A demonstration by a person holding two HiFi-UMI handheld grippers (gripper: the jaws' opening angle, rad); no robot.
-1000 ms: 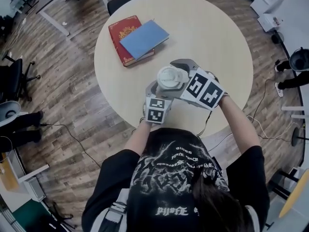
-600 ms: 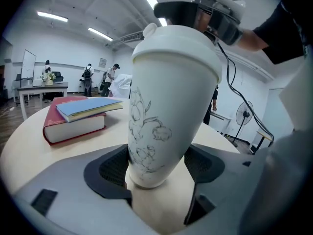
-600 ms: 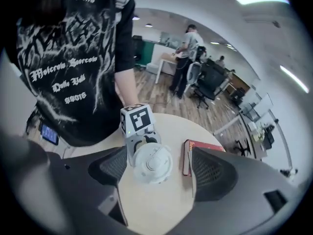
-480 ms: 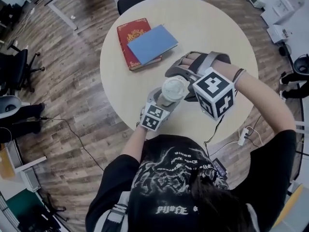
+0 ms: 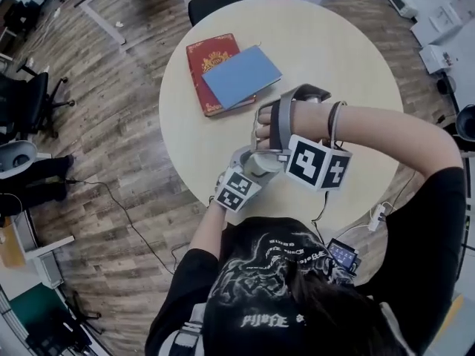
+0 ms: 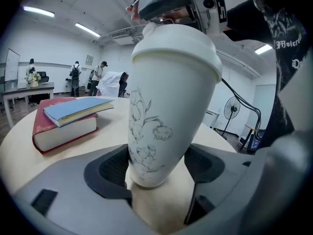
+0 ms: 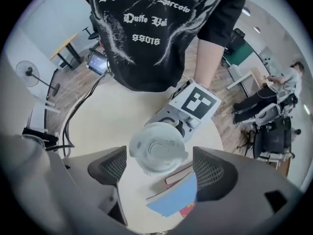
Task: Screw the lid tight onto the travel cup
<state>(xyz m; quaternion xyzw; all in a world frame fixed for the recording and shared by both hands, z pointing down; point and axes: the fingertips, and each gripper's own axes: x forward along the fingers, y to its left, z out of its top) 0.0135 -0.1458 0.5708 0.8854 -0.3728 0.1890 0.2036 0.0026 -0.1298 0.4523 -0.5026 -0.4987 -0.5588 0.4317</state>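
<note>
A white travel cup (image 6: 166,106) with a flower drawing stands upright on the round table, its white lid (image 6: 178,43) on top. My left gripper (image 6: 159,166) is shut on the cup's base, a pad pressing each side. From above, my right gripper (image 7: 161,166) looks straight down on the lid (image 7: 157,148), and its jaws stand open on either side with a gap to each pad. In the head view the right gripper (image 5: 276,150) and hand cover the cup near the table's front edge, beside the left gripper (image 5: 249,170).
A red book (image 5: 206,58) with a blue book (image 5: 243,76) lying on it sits at the back left of the beige round table (image 5: 334,58). A black chair (image 5: 215,2) stands behind the table. Cables run on the wooden floor. People stand far off in the room.
My right gripper has turned and swung over the top of the cup, so the lid is now hidden in the head view. The left gripper kept its hold on the cup.
</note>
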